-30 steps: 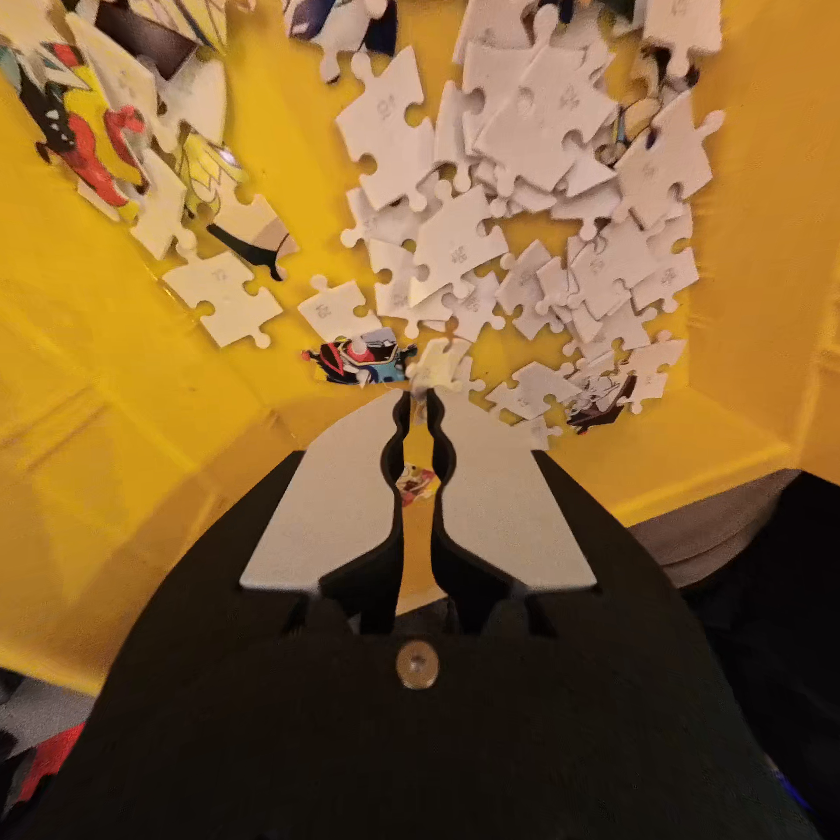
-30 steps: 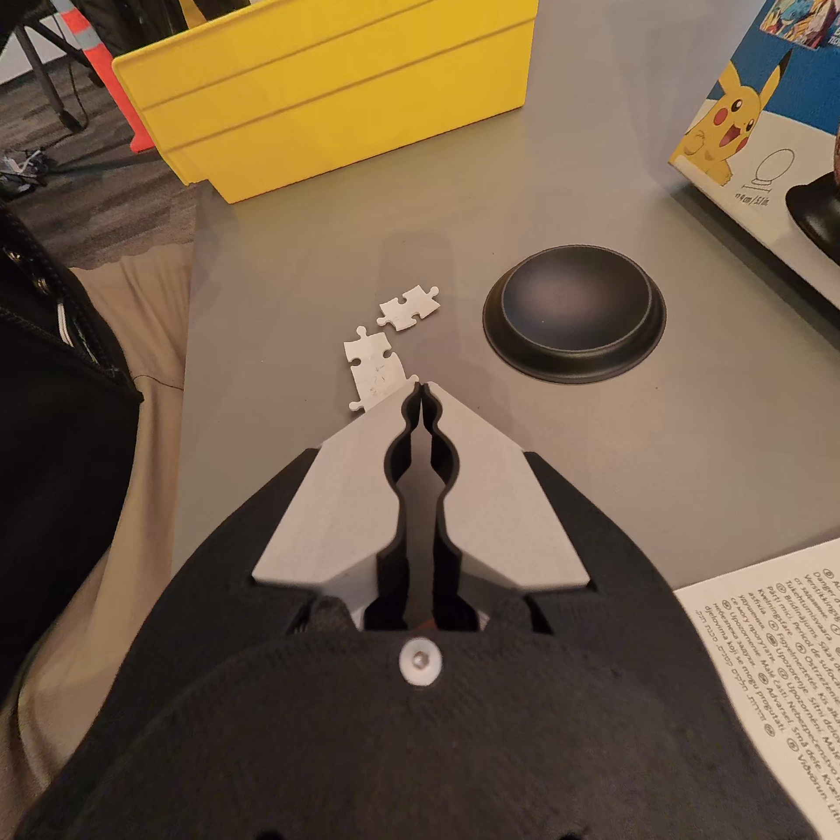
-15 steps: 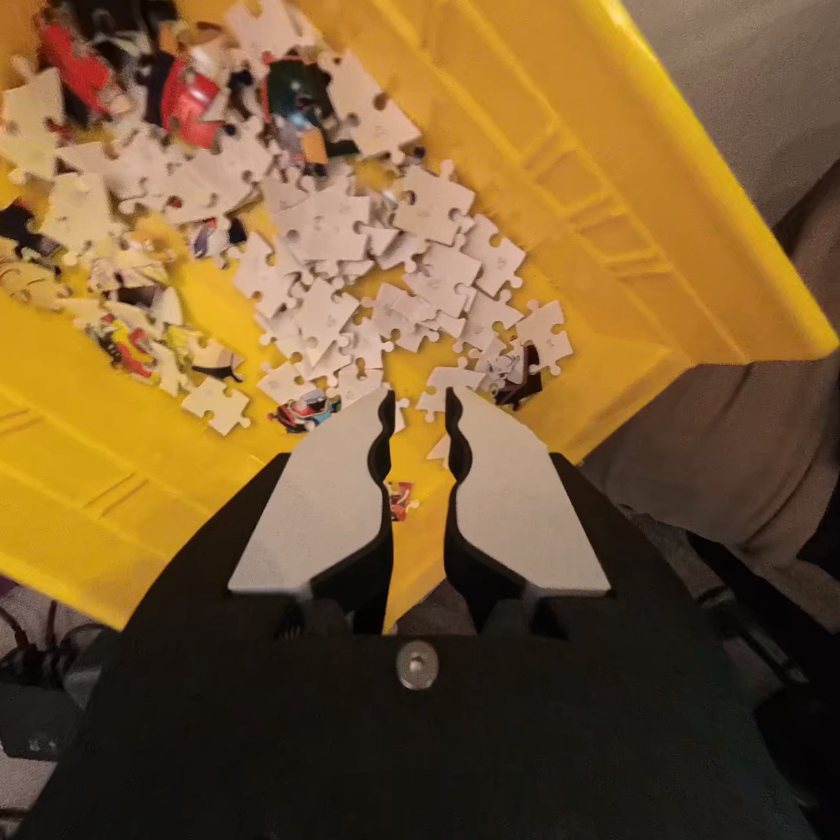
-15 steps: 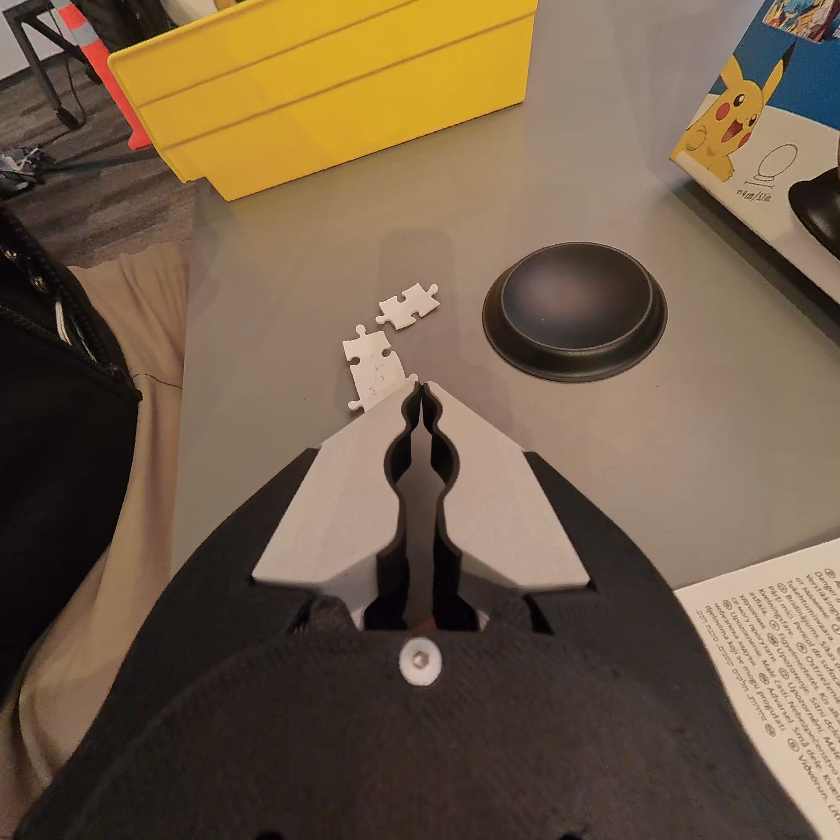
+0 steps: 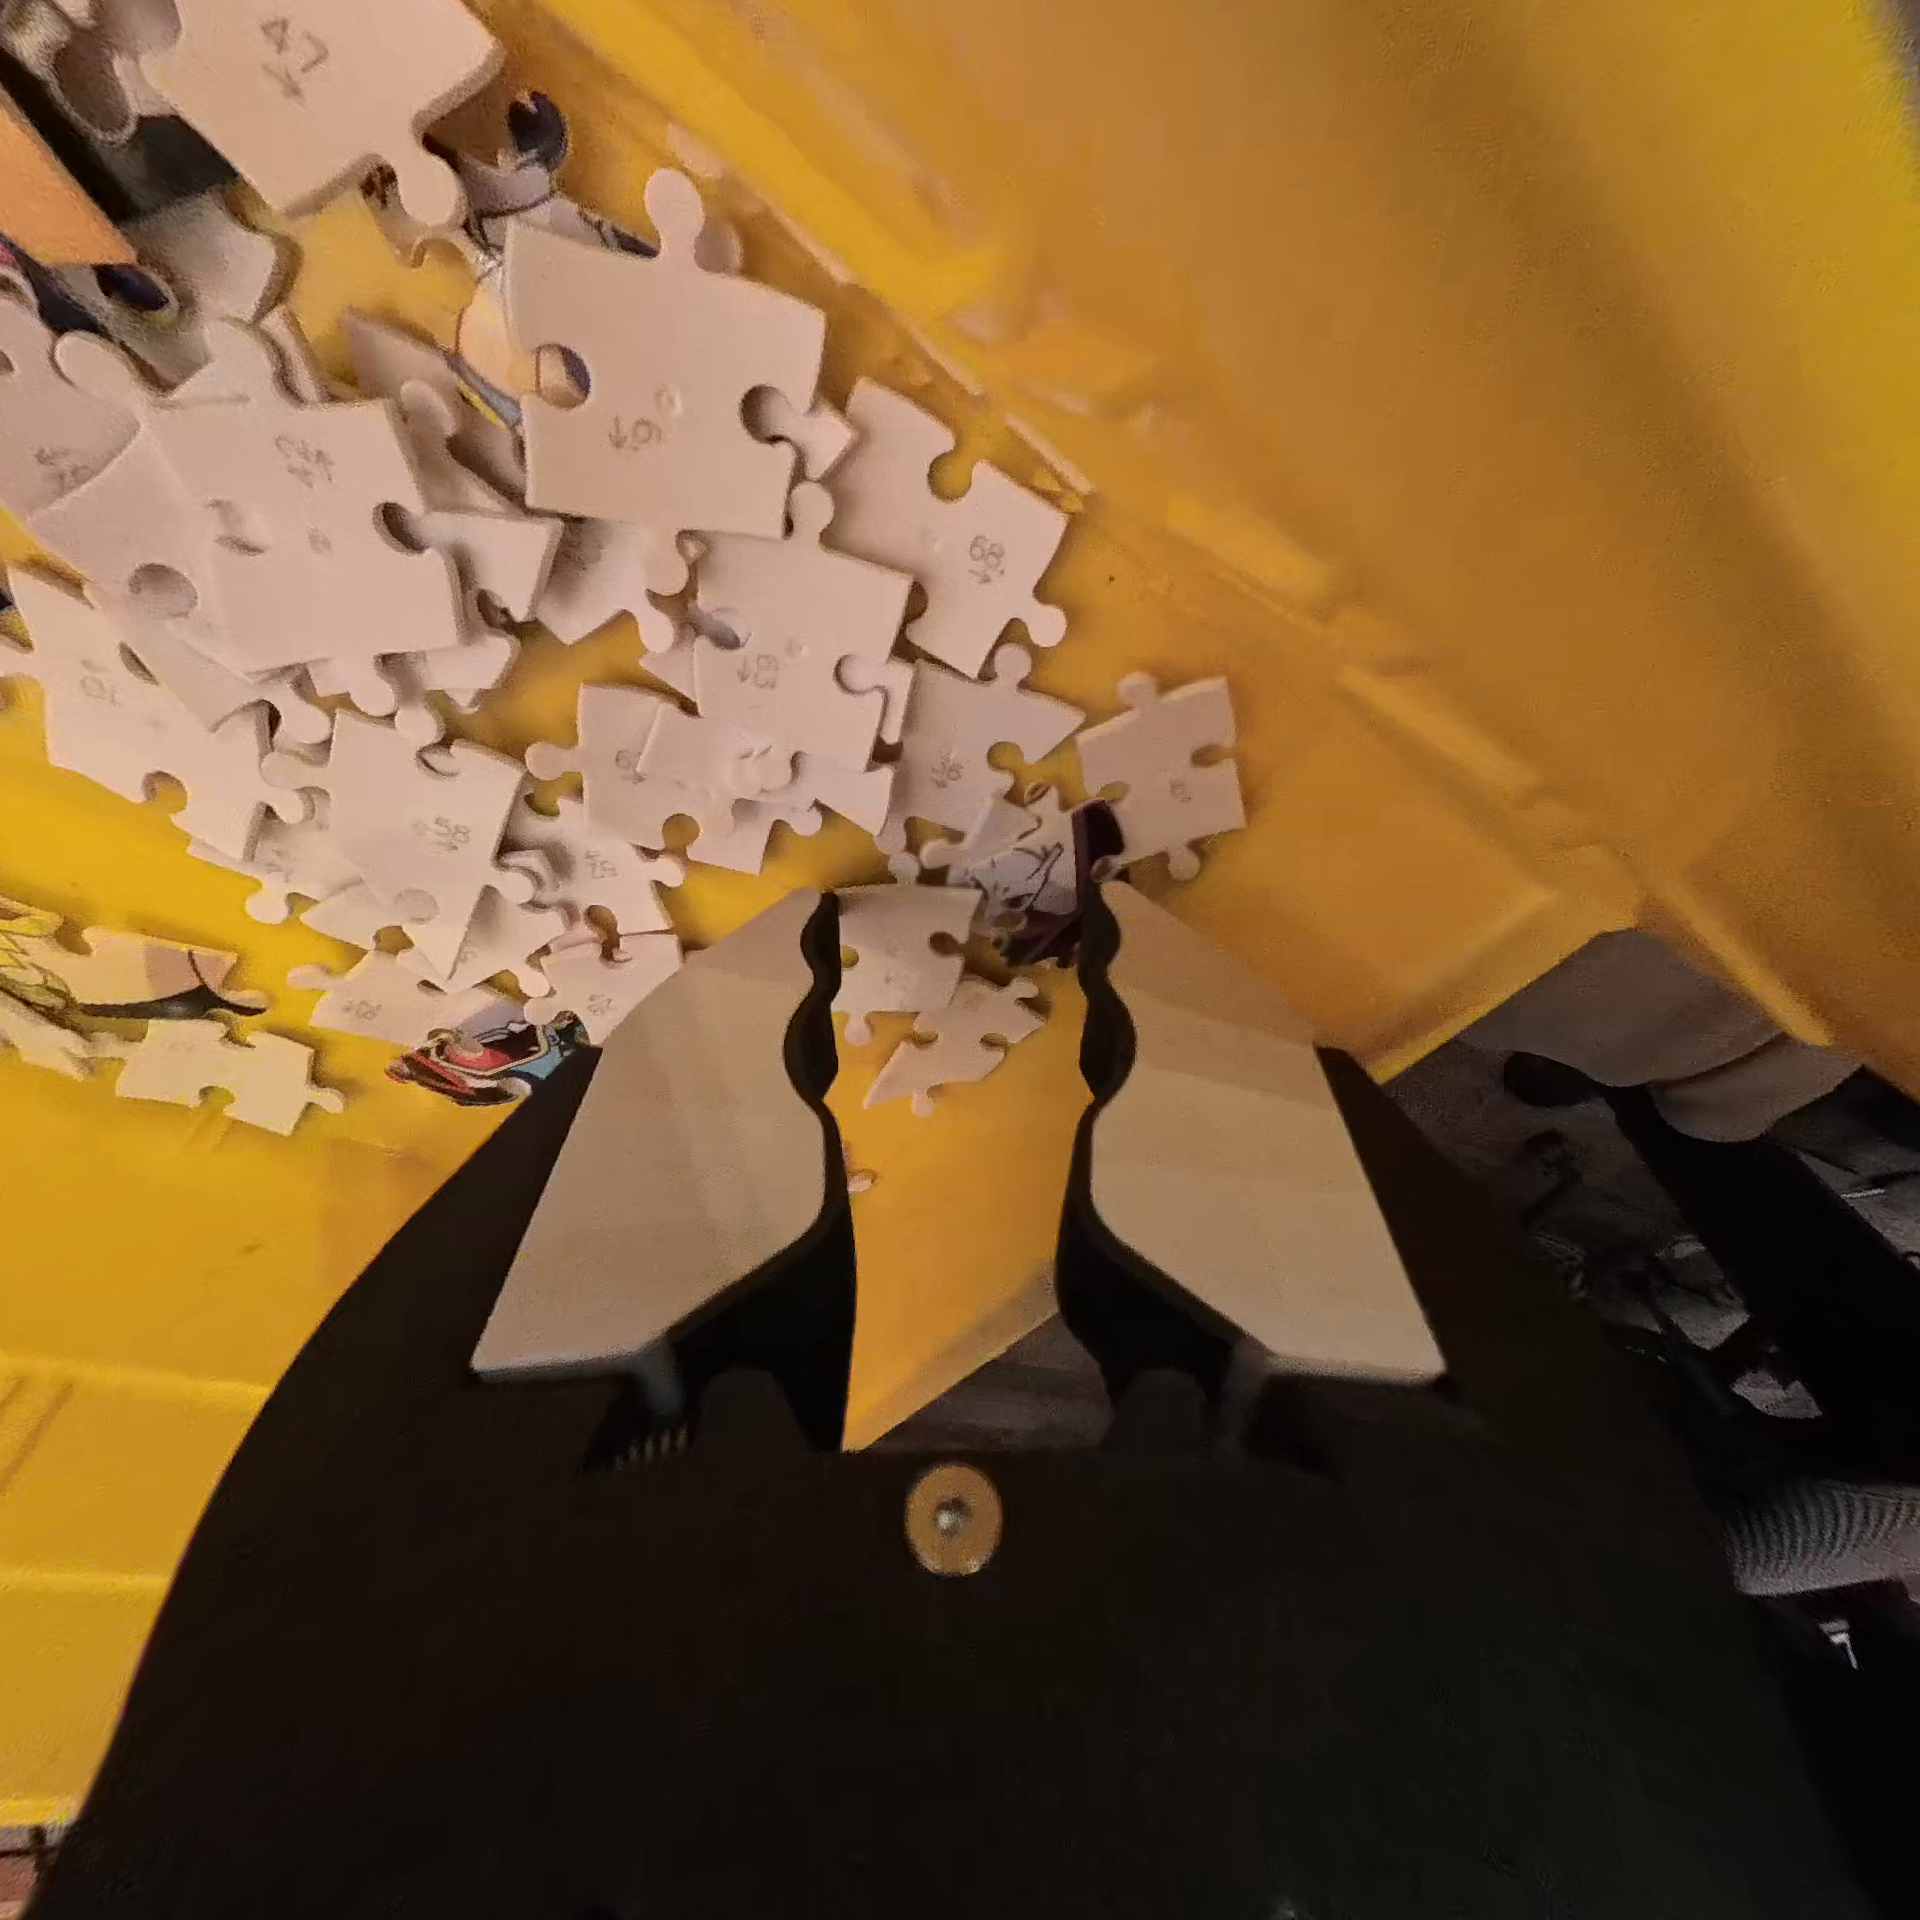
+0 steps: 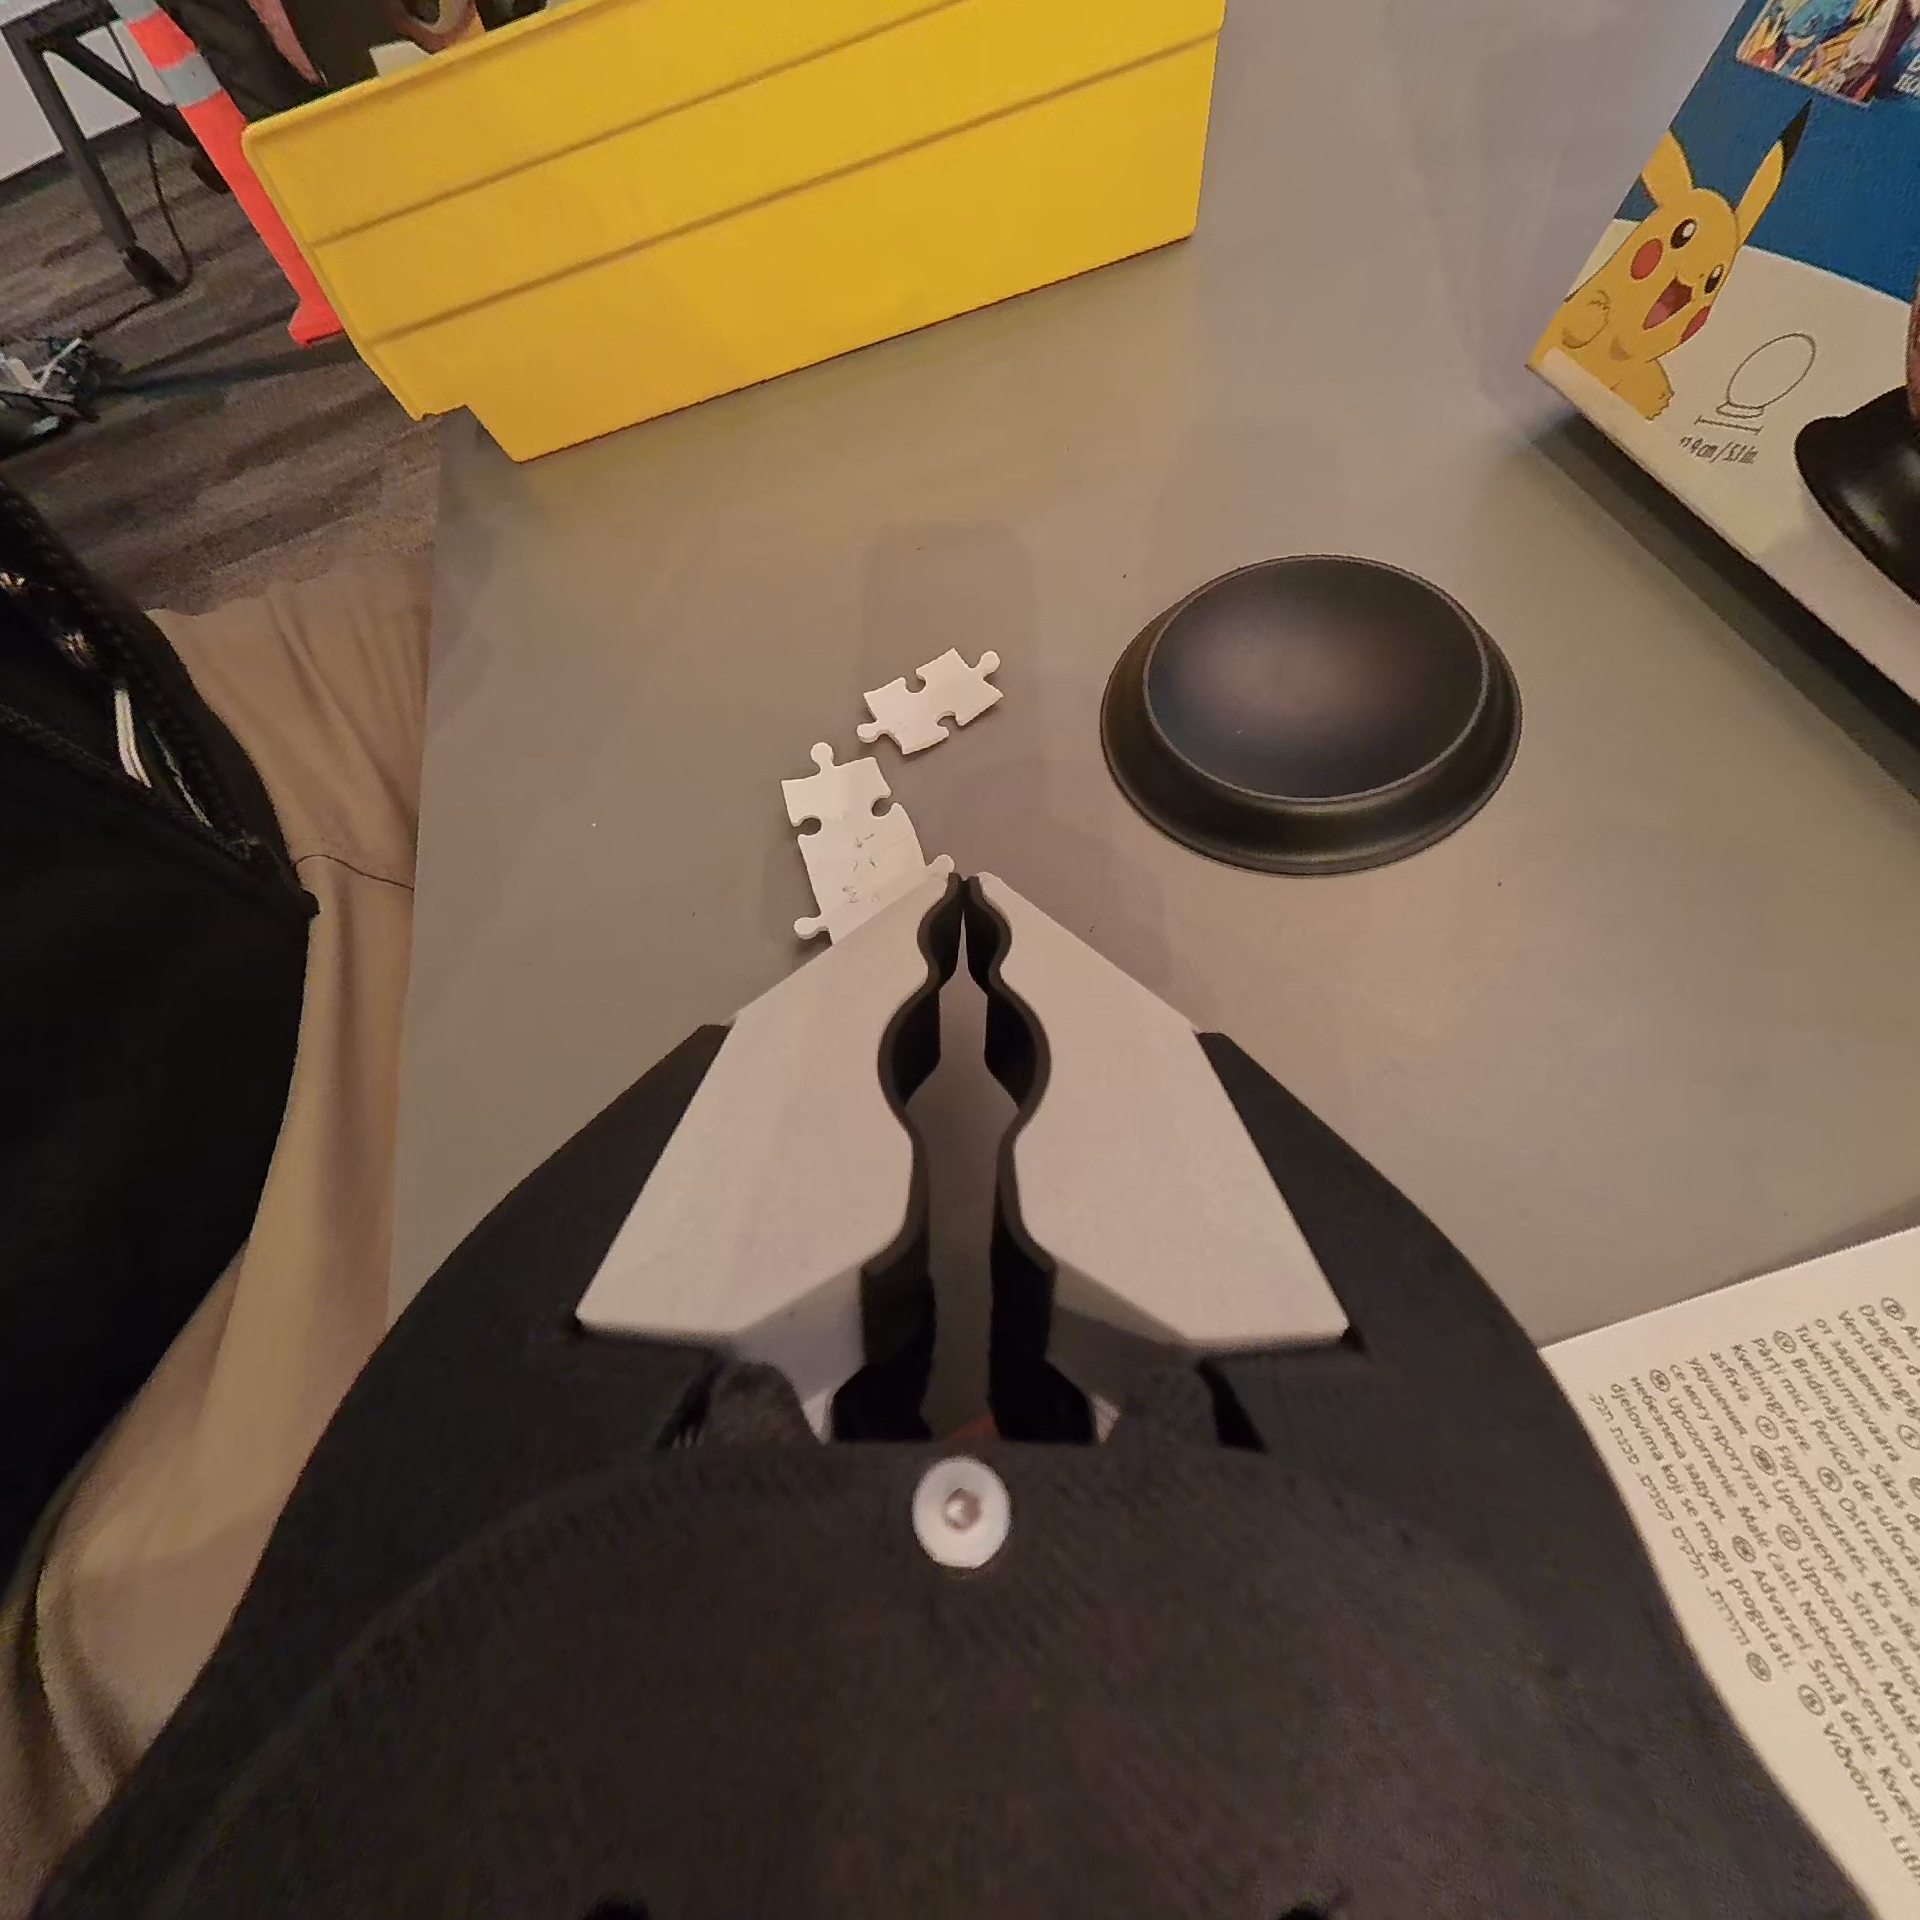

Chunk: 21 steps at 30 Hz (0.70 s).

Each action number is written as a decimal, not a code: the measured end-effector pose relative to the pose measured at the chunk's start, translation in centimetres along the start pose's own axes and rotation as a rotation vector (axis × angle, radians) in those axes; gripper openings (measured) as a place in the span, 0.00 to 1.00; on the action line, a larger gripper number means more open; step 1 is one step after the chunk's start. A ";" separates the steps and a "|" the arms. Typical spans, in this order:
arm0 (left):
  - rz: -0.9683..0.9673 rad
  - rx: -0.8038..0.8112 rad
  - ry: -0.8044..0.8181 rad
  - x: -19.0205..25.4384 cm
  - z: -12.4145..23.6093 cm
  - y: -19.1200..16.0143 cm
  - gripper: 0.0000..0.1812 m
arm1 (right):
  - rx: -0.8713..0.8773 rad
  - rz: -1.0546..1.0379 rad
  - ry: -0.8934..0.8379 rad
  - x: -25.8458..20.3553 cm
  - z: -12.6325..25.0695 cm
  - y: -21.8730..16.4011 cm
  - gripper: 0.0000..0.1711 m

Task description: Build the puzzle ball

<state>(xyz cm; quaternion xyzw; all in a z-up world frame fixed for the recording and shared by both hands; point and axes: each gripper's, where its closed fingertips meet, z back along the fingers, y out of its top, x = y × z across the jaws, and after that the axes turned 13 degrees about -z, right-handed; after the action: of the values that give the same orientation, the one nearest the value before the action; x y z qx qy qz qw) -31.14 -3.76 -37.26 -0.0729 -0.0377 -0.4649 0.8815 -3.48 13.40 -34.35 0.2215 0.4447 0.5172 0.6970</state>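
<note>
Yellow bin, left hand-held gripper parted over blurry, seemingly white-backed pieces

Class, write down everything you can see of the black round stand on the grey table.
The black stand is a low round dish with a shallow hollow on top and a flared rim at its foot. It looks like smooth, matt plastic with a dull sheen. It sits flat and upright on the grey table, empty. Nothing touches it: the joined puzzle pieces lie apart to its left.
</note>
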 end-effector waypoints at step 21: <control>0.081 0.086 -0.024 -0.2 0.0 0.3 0.22 | 0.005 -0.002 0.002 0.0 0.1 0.1 0.00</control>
<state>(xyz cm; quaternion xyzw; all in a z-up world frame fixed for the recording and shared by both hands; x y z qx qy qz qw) -31.04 -3.40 -37.36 -0.0420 -0.0655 -0.4261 0.9013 -3.46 13.41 -34.26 0.2222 0.4470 0.5156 0.6964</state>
